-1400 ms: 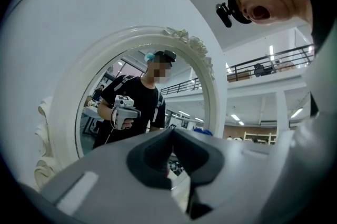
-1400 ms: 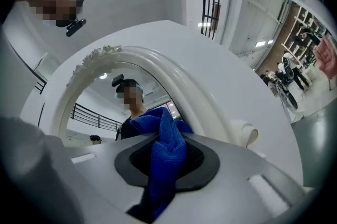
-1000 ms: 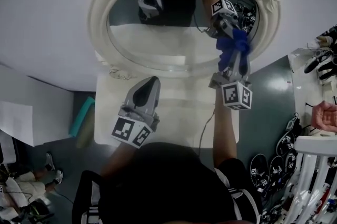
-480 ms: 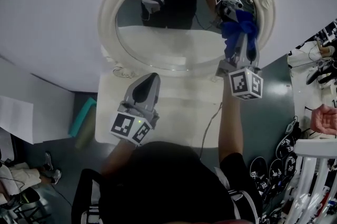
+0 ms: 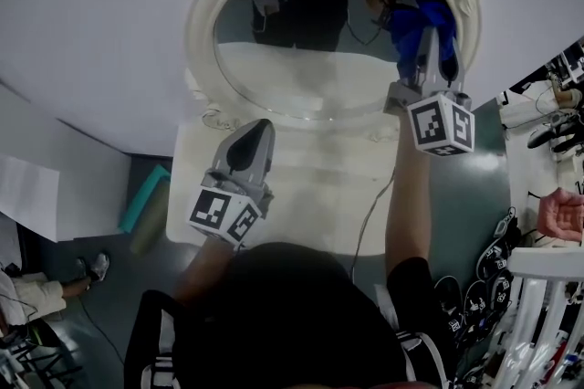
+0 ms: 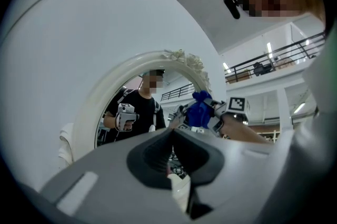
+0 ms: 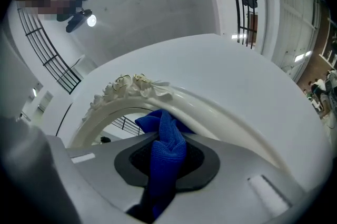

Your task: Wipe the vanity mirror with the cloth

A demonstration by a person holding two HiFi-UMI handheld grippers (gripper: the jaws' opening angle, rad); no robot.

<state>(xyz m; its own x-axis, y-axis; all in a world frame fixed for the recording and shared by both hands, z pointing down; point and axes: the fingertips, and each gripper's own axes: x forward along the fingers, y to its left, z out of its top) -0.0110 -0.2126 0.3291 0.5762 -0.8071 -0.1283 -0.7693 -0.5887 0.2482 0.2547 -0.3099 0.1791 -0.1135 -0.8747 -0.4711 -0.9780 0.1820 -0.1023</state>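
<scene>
The right claw (image 5: 427, 36) pinches the blue microfibre cloth (image 5: 422, 5) at the upper right of the white rose-framed oval vanity mirror (image 5: 301, 68), so wiping looks underway. The next move is probably a leftward sweep. The left claw (image 5: 255, 136), pressed together and empty, hovers below.

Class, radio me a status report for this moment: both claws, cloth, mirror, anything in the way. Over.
Right claw shut on blue cloth, up at upper right of vanity mirror. Left claw shut, empty, low below the mirror. Nothing in the way.
</scene>
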